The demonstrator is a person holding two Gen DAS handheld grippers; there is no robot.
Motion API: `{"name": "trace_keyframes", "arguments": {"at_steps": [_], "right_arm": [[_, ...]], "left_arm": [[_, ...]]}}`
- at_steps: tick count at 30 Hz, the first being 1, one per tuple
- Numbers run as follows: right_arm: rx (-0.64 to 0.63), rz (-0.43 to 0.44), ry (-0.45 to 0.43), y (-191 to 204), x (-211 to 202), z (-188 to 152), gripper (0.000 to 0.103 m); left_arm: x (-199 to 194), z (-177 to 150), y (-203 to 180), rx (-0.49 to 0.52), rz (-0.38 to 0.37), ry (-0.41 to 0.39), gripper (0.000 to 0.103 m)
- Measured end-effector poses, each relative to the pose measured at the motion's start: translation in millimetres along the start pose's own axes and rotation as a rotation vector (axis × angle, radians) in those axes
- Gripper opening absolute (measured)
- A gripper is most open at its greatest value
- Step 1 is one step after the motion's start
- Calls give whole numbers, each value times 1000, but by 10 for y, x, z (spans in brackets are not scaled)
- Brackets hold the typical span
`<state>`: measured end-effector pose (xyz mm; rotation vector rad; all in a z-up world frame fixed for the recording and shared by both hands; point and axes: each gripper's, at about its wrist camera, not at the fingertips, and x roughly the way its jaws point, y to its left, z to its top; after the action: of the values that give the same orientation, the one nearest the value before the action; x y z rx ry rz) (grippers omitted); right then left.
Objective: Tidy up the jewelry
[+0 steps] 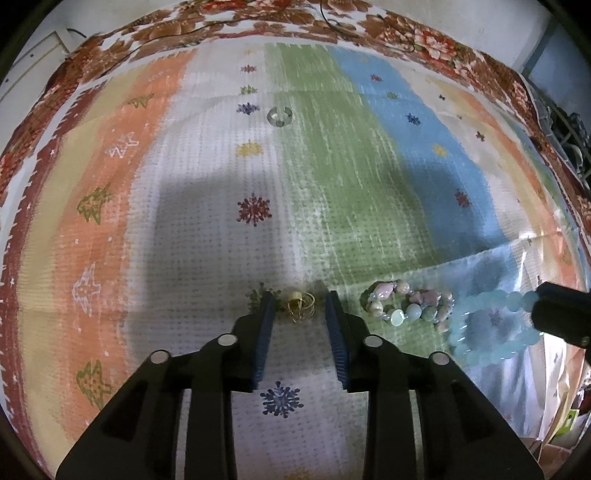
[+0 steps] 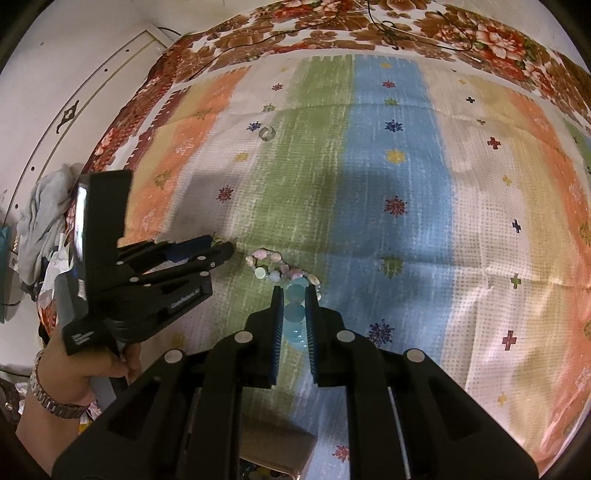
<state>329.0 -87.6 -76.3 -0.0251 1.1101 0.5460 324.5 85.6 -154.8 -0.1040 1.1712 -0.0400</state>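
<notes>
A gold ring (image 1: 300,305) lies on the striped cloth (image 1: 207,206) between the tips of my open left gripper (image 1: 300,303), not pinched. To its right lies a pastel bead bracelet (image 1: 408,304), also in the right wrist view (image 2: 275,268). A light blue bead bracelet (image 1: 487,328) lies at the right; my right gripper (image 2: 294,295) is shut on its beads (image 2: 294,314). A silver ring (image 1: 279,115) lies far up the cloth and shows in the right wrist view (image 2: 266,132). The left gripper also shows in the right wrist view (image 2: 221,245).
A floral brown blanket (image 1: 258,22) borders the cloth at the far side. Crumpled clothes (image 2: 44,214) lie off the left edge. A box with a gold rim (image 2: 273,461) sits under my right gripper. A dark cable (image 2: 406,33) runs along the far blanket.
</notes>
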Motion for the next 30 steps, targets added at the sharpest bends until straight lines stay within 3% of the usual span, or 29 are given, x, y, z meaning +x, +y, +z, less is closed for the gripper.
{"name": "trace_keyframes", "arguments": {"at_steps": [1,13,23,30], "right_arm": [[1,-1,-1,-7,-3,1,13],[-2,-17,-3,-41,-17,-16,13],[-47,-107,-43,47,-192,-115,13],[-63,-124,-91,108,-457,-216,13]], "left_arm": [[2,-5,-7,6,17,0,16],[-89,-21,25,10,17,-15,15],[-502,-116,-154,56,46,-98,15],[-883,-263,-351,101,43,-160,15]]}}
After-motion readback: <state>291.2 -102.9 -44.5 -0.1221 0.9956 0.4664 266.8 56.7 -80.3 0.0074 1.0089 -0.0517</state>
